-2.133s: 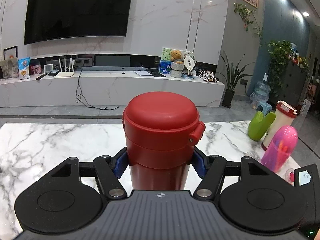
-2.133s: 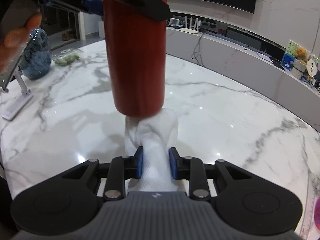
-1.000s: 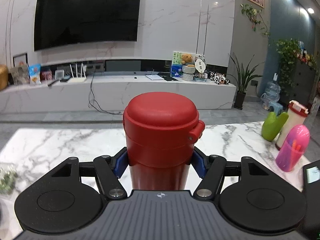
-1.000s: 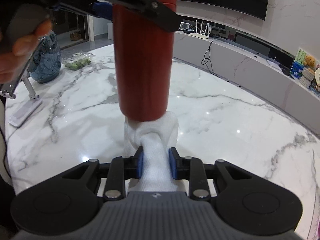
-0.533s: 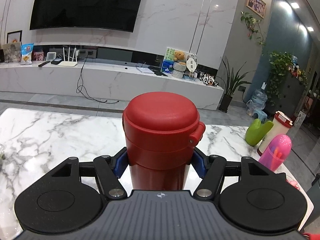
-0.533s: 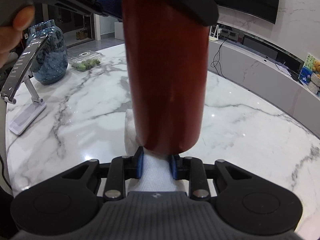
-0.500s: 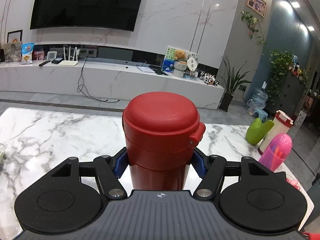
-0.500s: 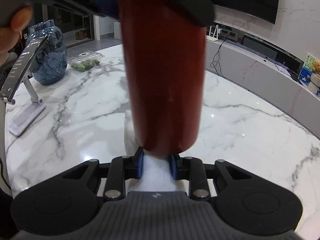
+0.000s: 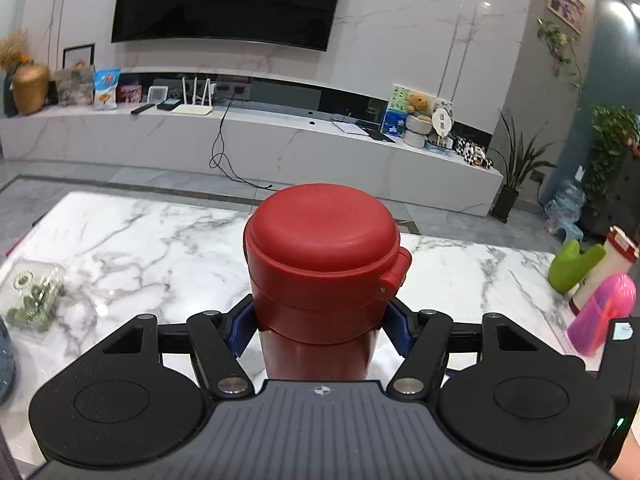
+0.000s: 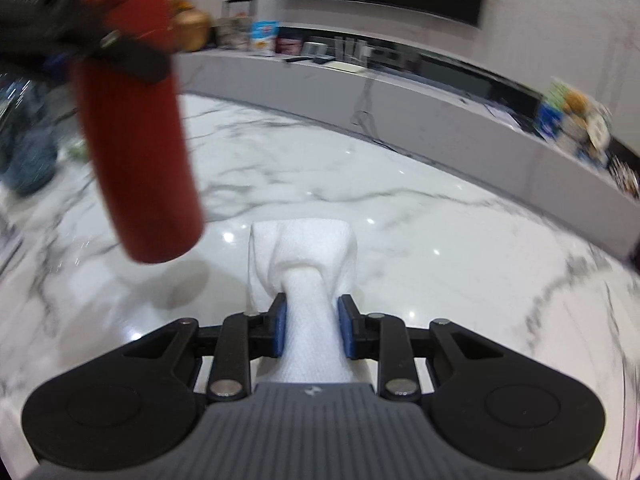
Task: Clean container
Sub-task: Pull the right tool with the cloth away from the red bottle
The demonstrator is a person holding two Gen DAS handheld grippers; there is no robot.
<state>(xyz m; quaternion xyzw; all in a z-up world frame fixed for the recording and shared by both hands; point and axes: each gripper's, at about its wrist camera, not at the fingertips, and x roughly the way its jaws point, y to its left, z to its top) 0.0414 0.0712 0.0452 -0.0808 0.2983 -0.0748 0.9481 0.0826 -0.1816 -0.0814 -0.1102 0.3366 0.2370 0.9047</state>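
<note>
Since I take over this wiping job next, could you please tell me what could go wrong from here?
The red bottle hangs tilted above the marble table, gripped only below its lid by the left tongs; it could slip and drop. The white cloth in the right tongs is apart from it, so a stroke may miss.

- The red flask (image 10: 136,140) is motion-blurred in the right wrist view; its cap runs off the frame at 11 o'clock.
- The left gripper (image 9: 320,328) hides the flask's lower body in its own view.
- The white cloth (image 10: 310,320) disappears behind the right gripper (image 10: 310,322).
</note>
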